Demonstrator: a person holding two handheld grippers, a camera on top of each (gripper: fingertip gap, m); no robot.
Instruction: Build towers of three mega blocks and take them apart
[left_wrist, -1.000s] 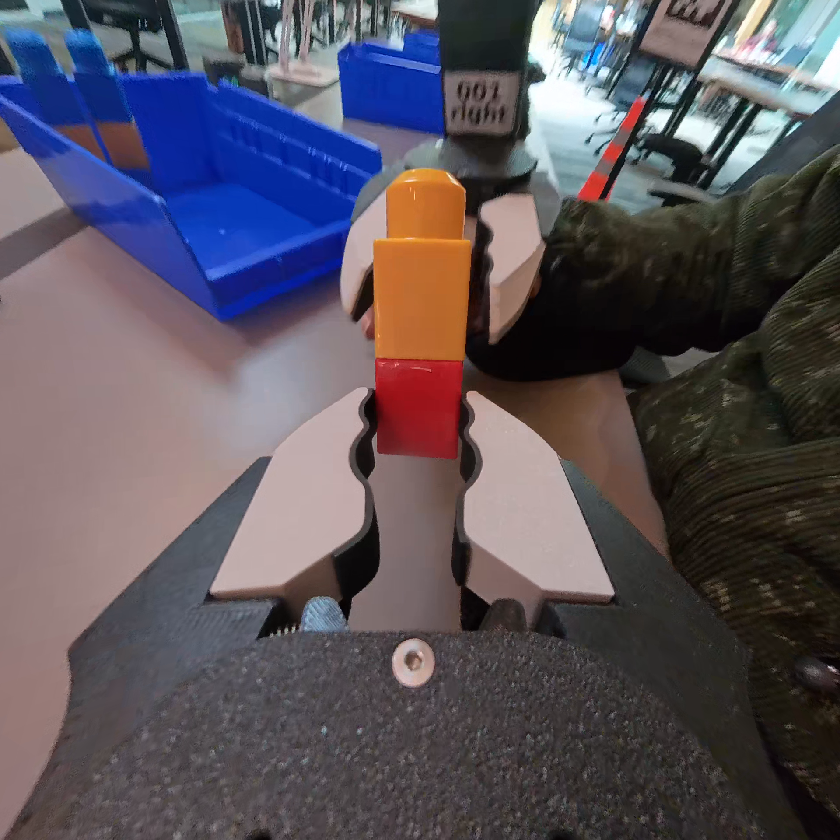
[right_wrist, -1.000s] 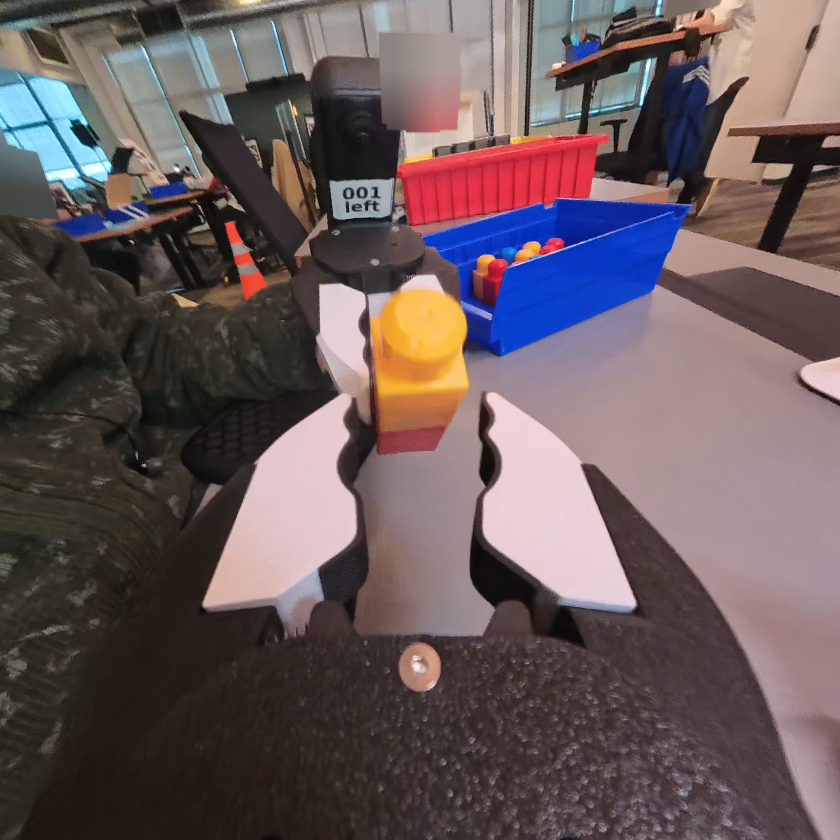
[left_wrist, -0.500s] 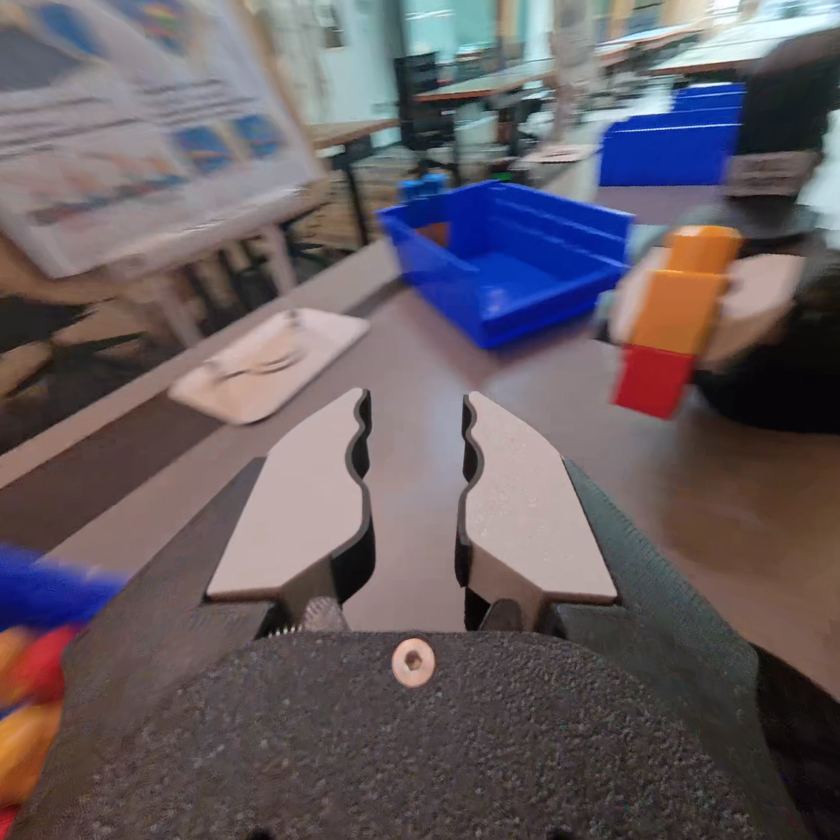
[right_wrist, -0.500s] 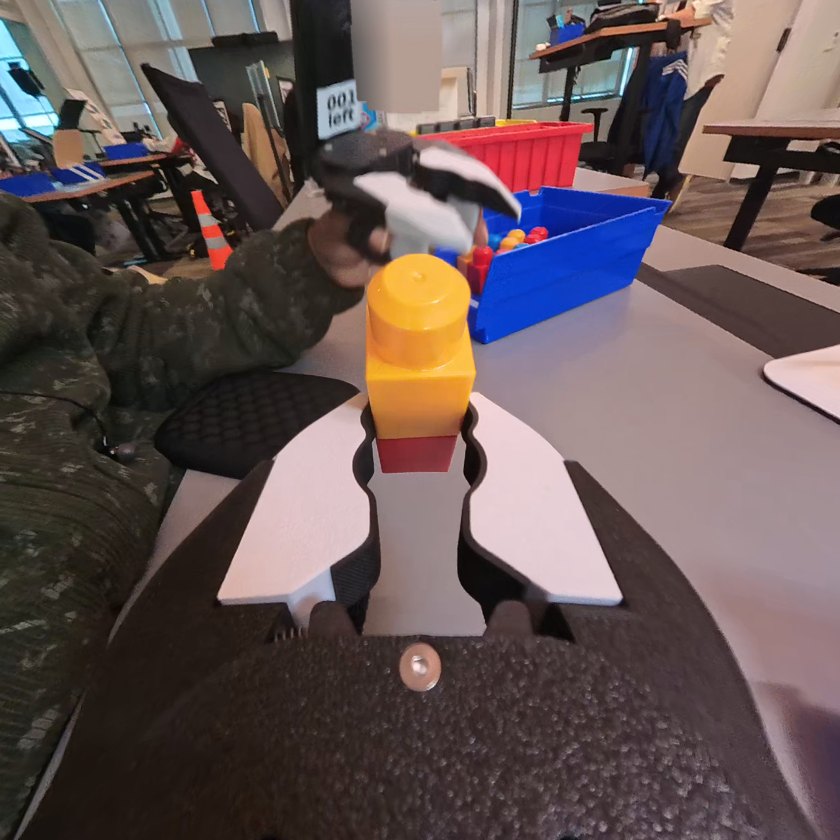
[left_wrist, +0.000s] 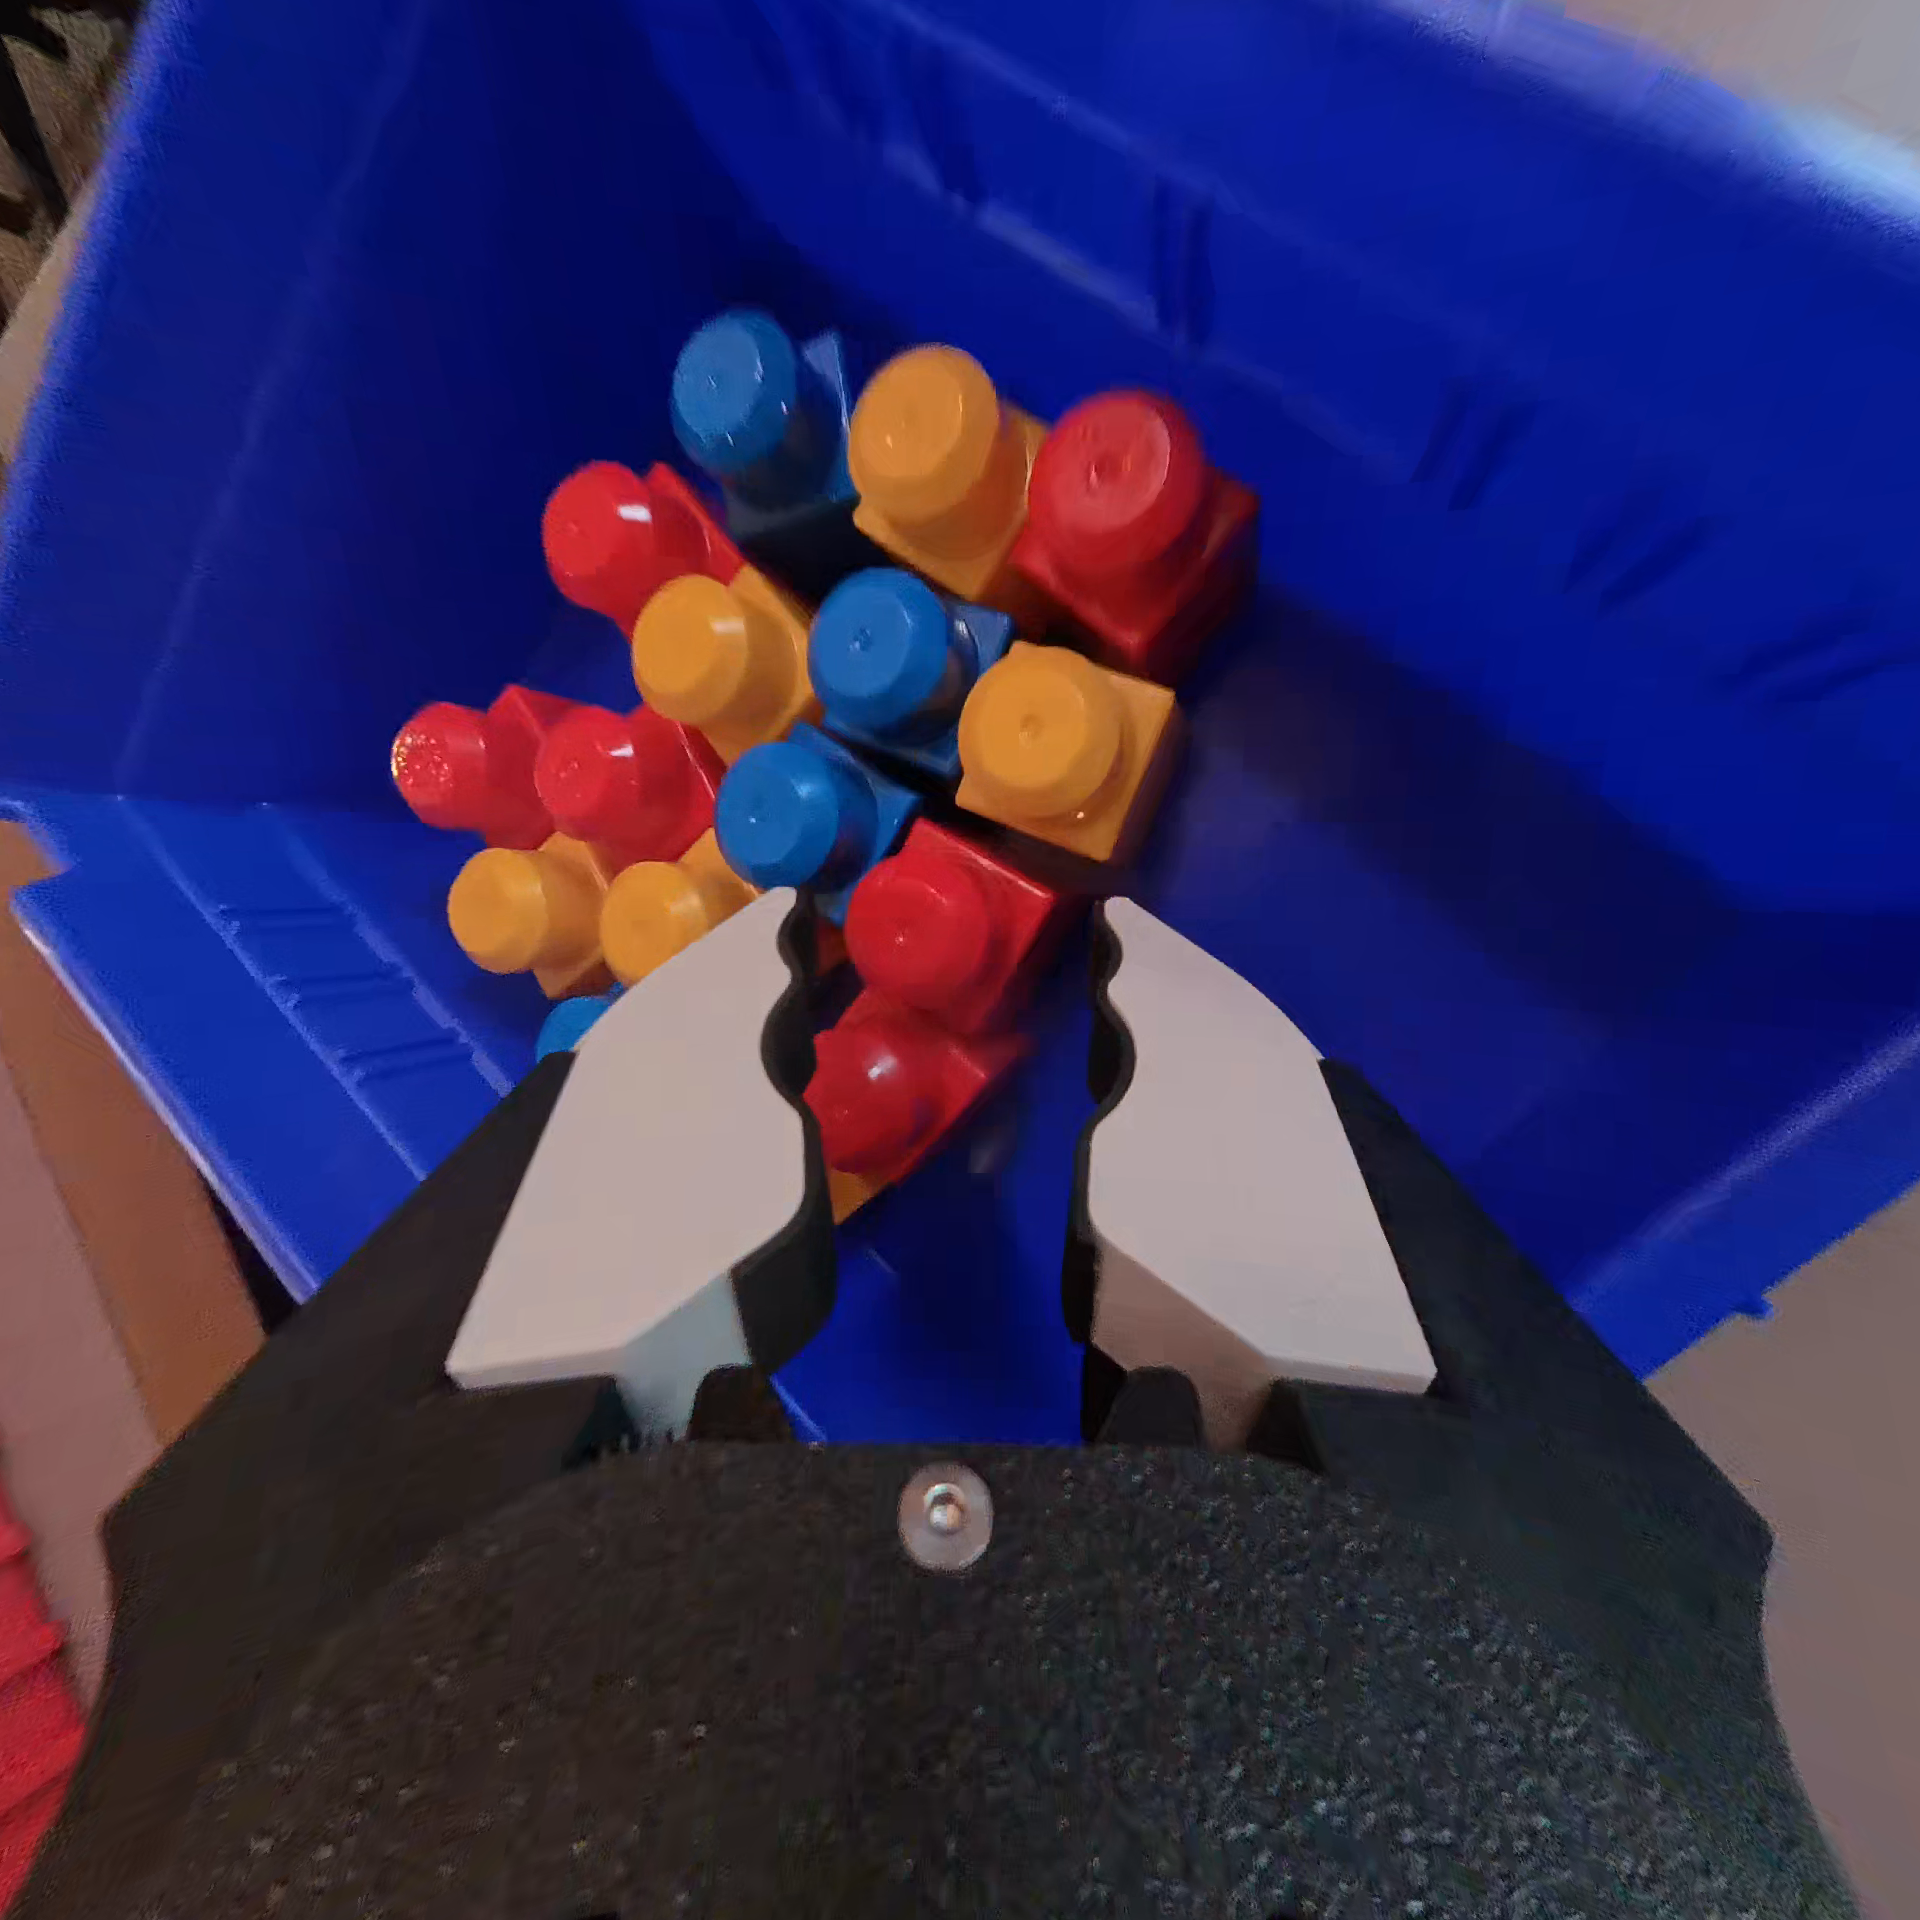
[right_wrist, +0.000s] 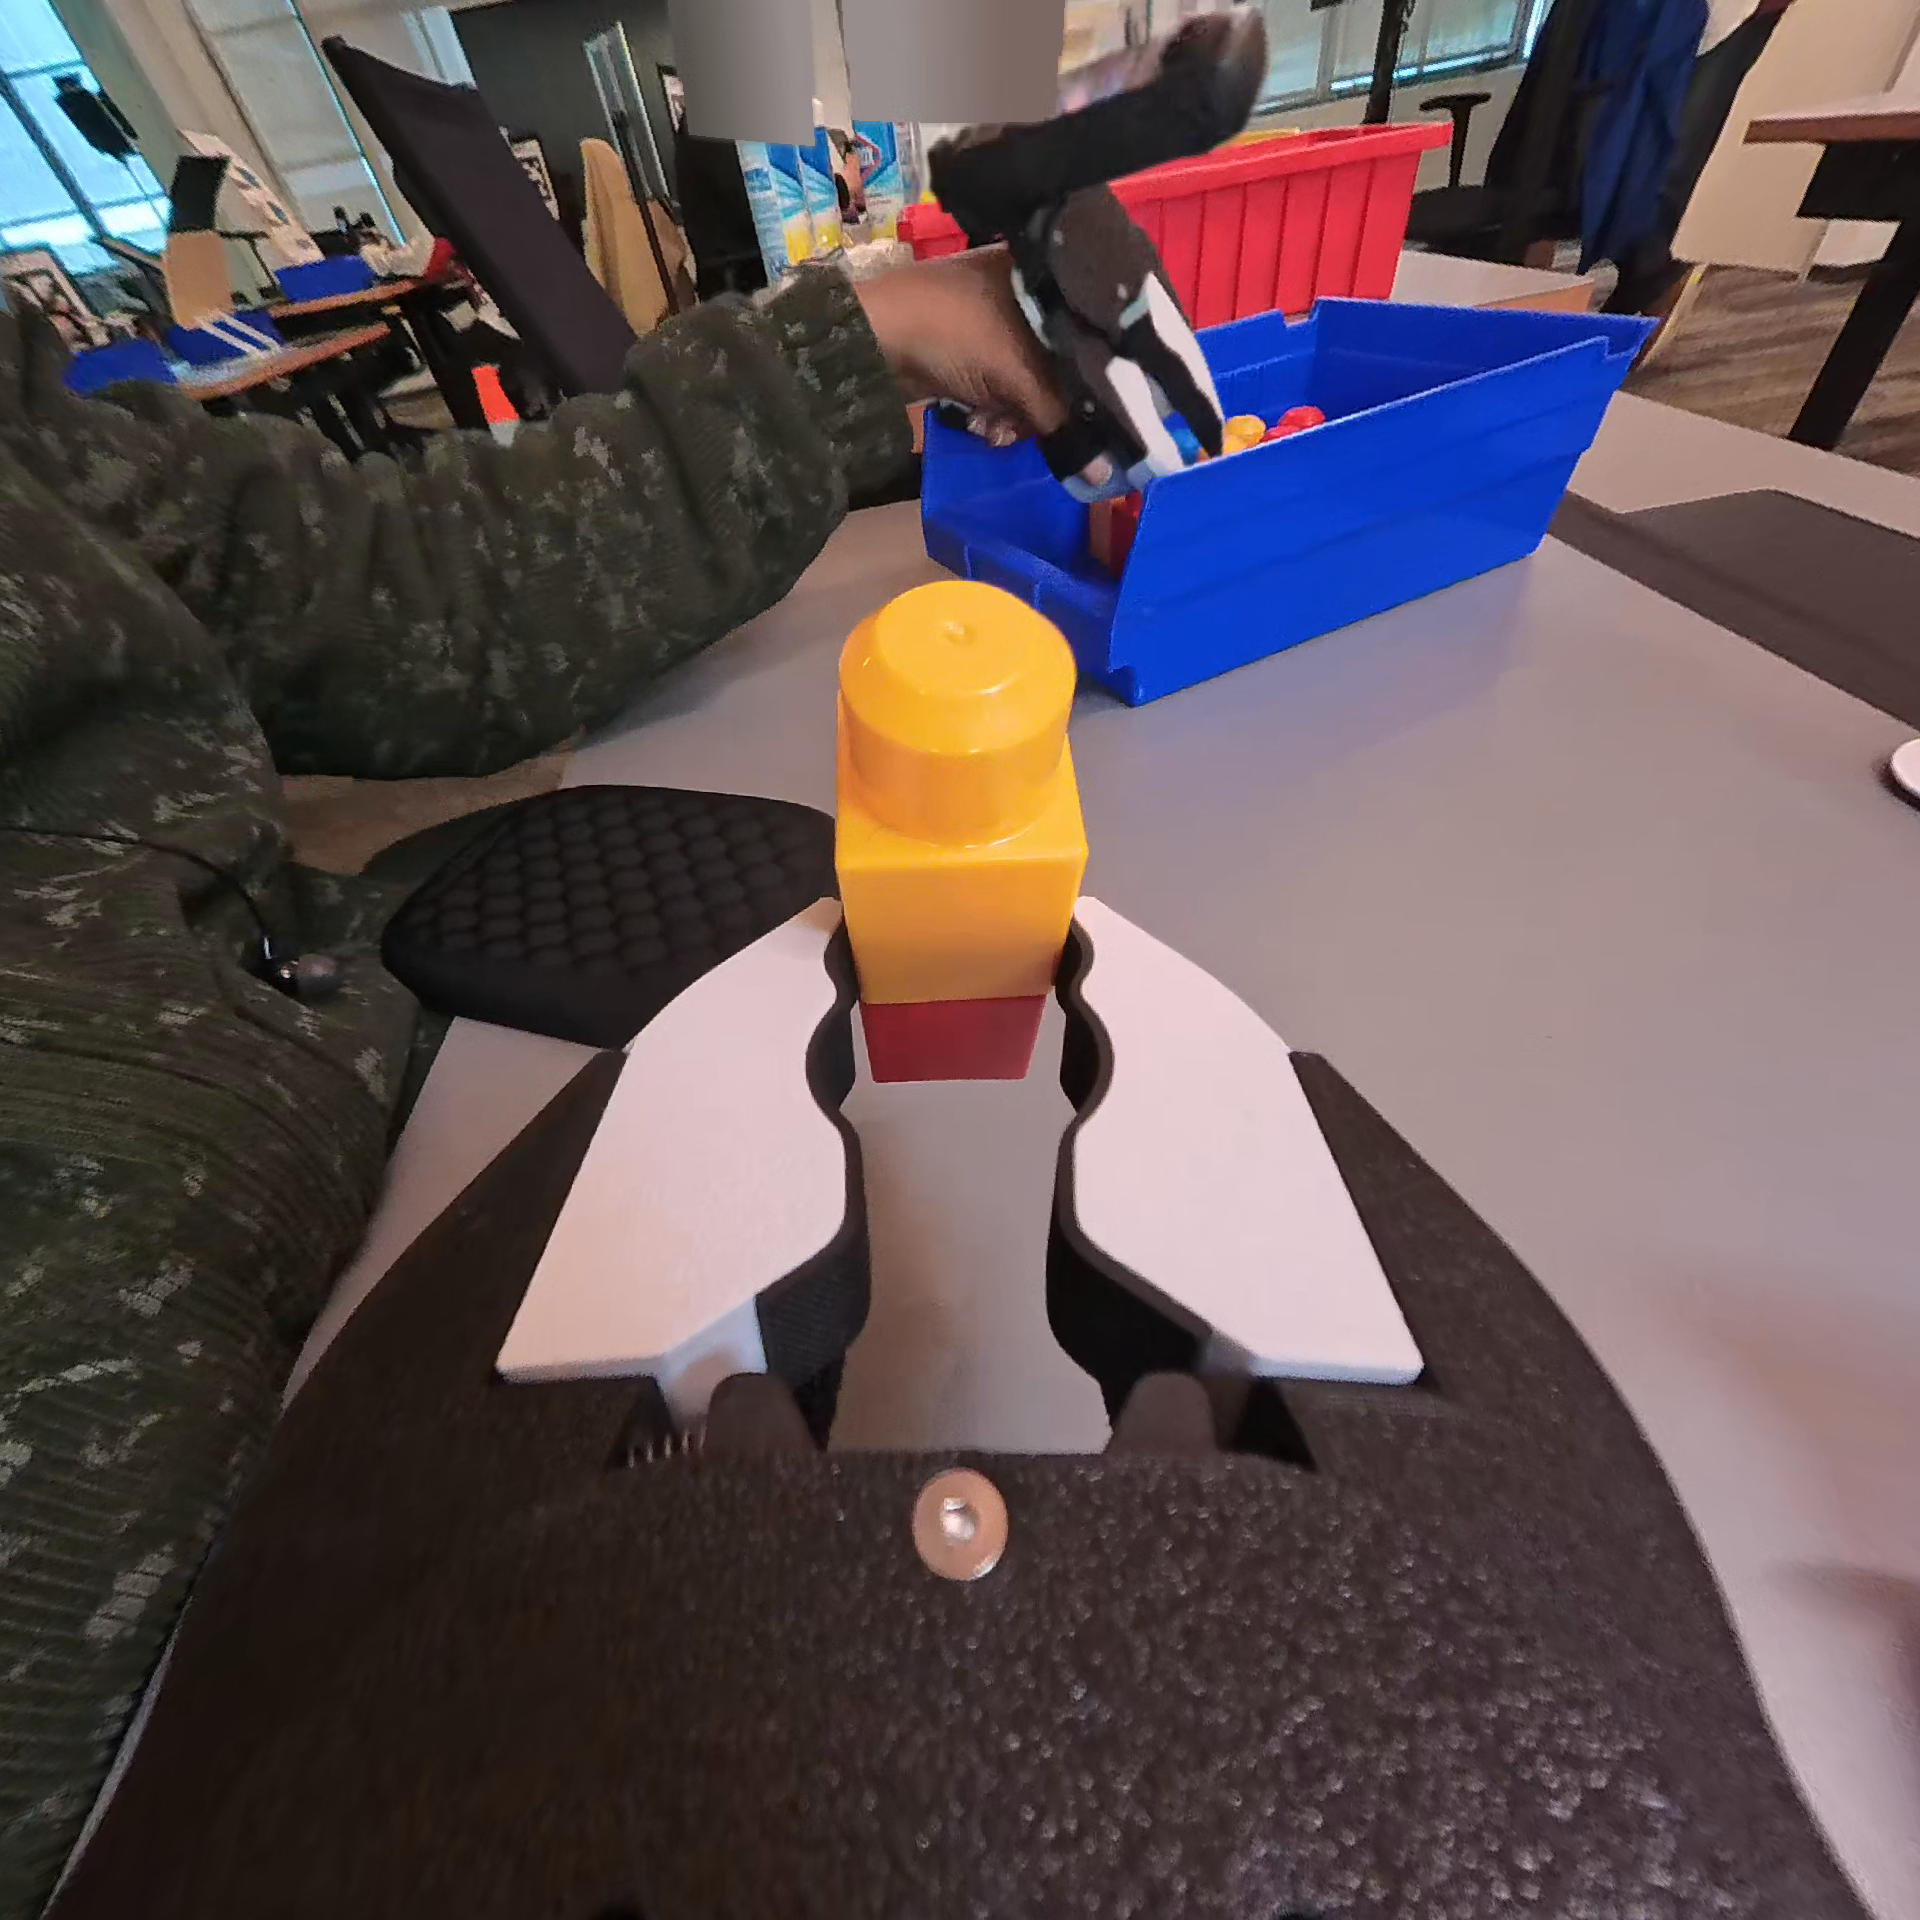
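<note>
Over the blue bin (left_wrist: 312, 436), the left gripper (left_wrist: 940, 935) gapes, likely needing a third block, say the red block (left_wrist: 940, 935), while the right gripper (right_wrist: 956, 956) clamps the yellow block (right_wrist: 961, 894) (red-based, two high).

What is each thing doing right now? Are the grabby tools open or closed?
Left tool: open, empty, reaching into the bin.
Right tool: shut on the yellow plastic block.
Yellow plastic block: upright, stacked on the red plastic block.
Blue plastic bin: holds loose red, yellow and blue blocks.

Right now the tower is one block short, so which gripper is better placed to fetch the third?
Left. The left gripper is open inside the blue bin, right over a red block. The right gripper is shut on the yellow block of the two-block stack.
</note>
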